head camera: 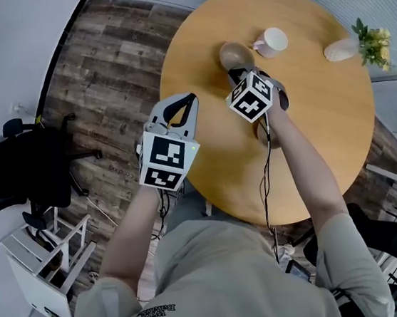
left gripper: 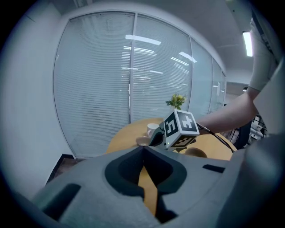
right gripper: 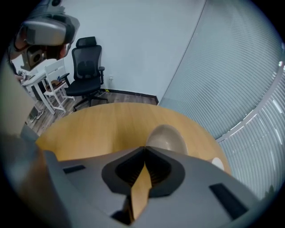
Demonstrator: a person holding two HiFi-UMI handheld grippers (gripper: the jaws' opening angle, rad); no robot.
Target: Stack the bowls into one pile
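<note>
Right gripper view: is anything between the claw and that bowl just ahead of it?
Nothing visible. The right claw, tips together, points straight at the bowl, which sits just past the tips with nothing in the gap. The mug stands off to one side of the bowl, out of that line.

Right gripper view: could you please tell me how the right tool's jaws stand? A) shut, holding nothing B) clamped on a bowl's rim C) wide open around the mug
A: the right tool has its tips touching with nothing between them, and the bowl sits on the table beyond.
</note>
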